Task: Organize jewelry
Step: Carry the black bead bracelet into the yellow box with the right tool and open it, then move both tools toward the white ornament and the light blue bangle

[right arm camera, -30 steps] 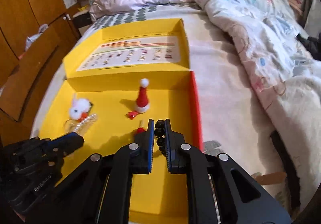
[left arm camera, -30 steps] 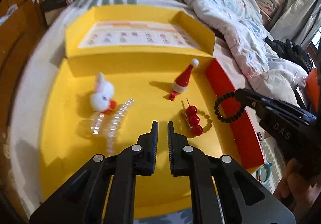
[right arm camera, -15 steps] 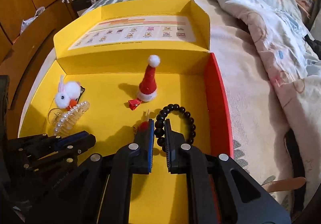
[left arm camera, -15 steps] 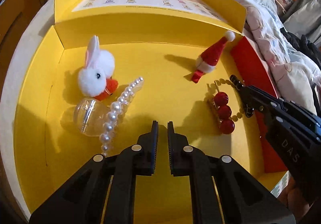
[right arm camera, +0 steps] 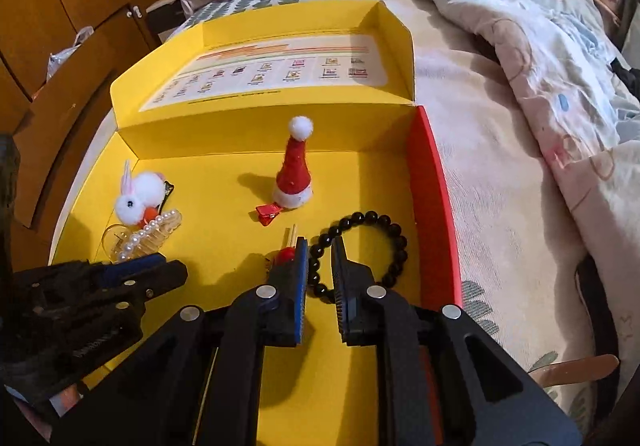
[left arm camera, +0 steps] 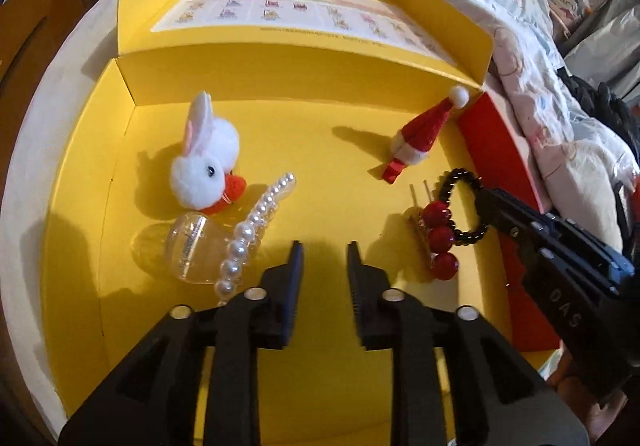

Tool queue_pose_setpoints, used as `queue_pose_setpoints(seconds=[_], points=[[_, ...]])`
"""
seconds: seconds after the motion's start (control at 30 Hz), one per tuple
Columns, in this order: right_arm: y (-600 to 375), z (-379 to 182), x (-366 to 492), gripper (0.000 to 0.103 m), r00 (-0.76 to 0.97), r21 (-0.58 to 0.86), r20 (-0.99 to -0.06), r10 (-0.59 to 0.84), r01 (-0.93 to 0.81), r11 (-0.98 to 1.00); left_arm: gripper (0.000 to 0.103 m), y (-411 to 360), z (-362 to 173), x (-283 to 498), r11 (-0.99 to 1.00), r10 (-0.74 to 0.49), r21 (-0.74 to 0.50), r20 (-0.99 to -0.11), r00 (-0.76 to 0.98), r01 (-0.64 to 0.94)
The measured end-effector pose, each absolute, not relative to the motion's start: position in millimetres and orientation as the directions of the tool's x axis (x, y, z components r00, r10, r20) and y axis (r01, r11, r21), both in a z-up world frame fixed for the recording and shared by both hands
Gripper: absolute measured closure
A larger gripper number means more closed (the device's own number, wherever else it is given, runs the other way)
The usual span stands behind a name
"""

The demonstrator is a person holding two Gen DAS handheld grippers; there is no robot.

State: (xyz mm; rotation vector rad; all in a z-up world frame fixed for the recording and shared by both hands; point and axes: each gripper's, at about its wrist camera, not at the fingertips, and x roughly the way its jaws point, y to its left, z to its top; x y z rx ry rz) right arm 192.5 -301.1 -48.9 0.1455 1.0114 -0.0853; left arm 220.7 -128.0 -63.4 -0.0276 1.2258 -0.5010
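A black bead bracelet (right arm camera: 362, 246) lies on the floor of the yellow box (right arm camera: 224, 202), beside the red bead hairpin (left arm camera: 438, 238). My right gripper (right arm camera: 318, 246) is open, its jaws astride the bracelet's near-left beads; it also shows in the left wrist view (left arm camera: 484, 202). My left gripper (left arm camera: 322, 252) is open and empty, low over the box floor between a pearl hair clip (left arm camera: 256, 222) and the hairpin. A white bunny clip (left arm camera: 204, 166) and a Santa hat clip (left arm camera: 420, 132) lie further back.
The box has a red right wall (right arm camera: 432, 222) and an opened lid (right arm camera: 276, 74) lying behind. It sits on a bed with a rumpled quilt (right arm camera: 520, 18) on the right. A wooden cabinet (right arm camera: 60, 18) stands at left.
The right gripper lowered the bracelet into the box and opened its jaws, letting it go. The left gripper moved down closer to the box floor and opened.
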Motion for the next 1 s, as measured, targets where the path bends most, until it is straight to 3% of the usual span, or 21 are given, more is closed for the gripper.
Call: queue_pose_setpoints(seconds=[0.4,0.53,0.7,1.0], points=[[-296.9,-29.4,181.7,0.085,0.569,0.122,-0.821,0.034,0.116,0.986,0.066,-112.3,-33.9,206.5,0.877,-0.405,-0.283,-0.871,0.279,0.389],[-281.9,-16.7,170.9,0.085,0.591,0.115,-0.806,0.046,0.079,0.99,0.049,-80.8,4.1,170.8,0.857,-0.435,-0.262,-0.829,0.351,0.444],[-256.7,4.7,141.8,0.084,0.632,0.1,-0.772,0.071,0.01,0.995,0.043,-22.1,38.6,97.7,0.869,-0.408,-0.157,-0.764,0.5,0.469],[-246.6,12.1,65.5,0.084,0.66,0.096,-0.745,0.097,-0.039,0.995,0.04,36.9,-0.8,52.3,0.927,-0.318,-0.14,-0.783,0.534,0.347]])
